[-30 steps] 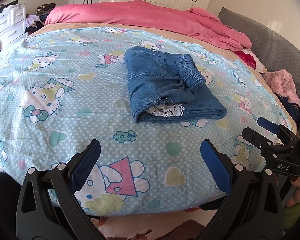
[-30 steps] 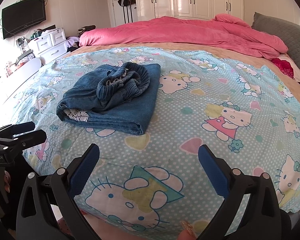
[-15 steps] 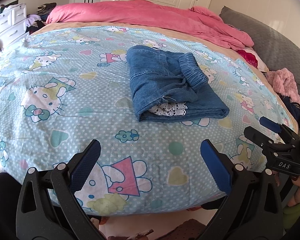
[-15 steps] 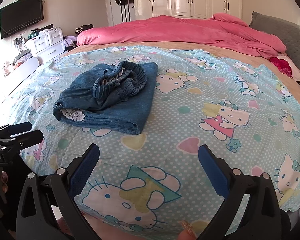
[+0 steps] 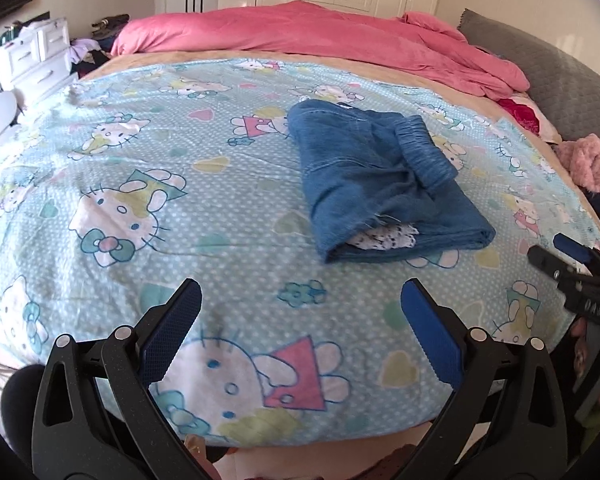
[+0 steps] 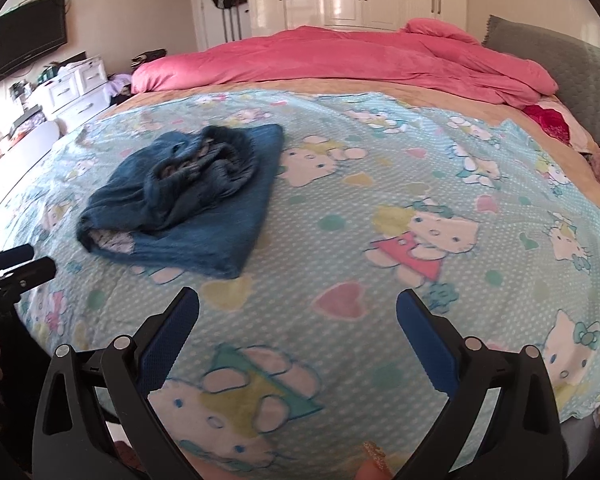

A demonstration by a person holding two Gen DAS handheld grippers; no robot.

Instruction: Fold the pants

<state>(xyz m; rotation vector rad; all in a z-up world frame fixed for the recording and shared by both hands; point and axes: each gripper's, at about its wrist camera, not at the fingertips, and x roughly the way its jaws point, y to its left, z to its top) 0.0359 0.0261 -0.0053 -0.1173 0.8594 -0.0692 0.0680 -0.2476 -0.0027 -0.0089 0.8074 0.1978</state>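
Blue denim pants point(image 5: 384, 188) lie folded into a compact bundle on a pale blue cartoon-cat bedsheet point(image 5: 148, 208), toward the middle of the bed, with the gathered elastic waistband point(image 5: 426, 152) resting on top and a scrap of white patterned lining showing at the near open edge. The left gripper point(image 5: 300, 320) and right gripper point(image 6: 298, 320) both hover near the foot of the bed with fingers spread wide and holding nothing, well apart from the pants. The folding looks essentially finished — the bundle is a little lumpy at the waistband, so any next move would call for reaching forward to flatten or tuck that top layer. A pink duvet point(image 6: 340, 60) is heaped at the far end. Both views are softly blurred, and how many layers the fold has cannot be told.
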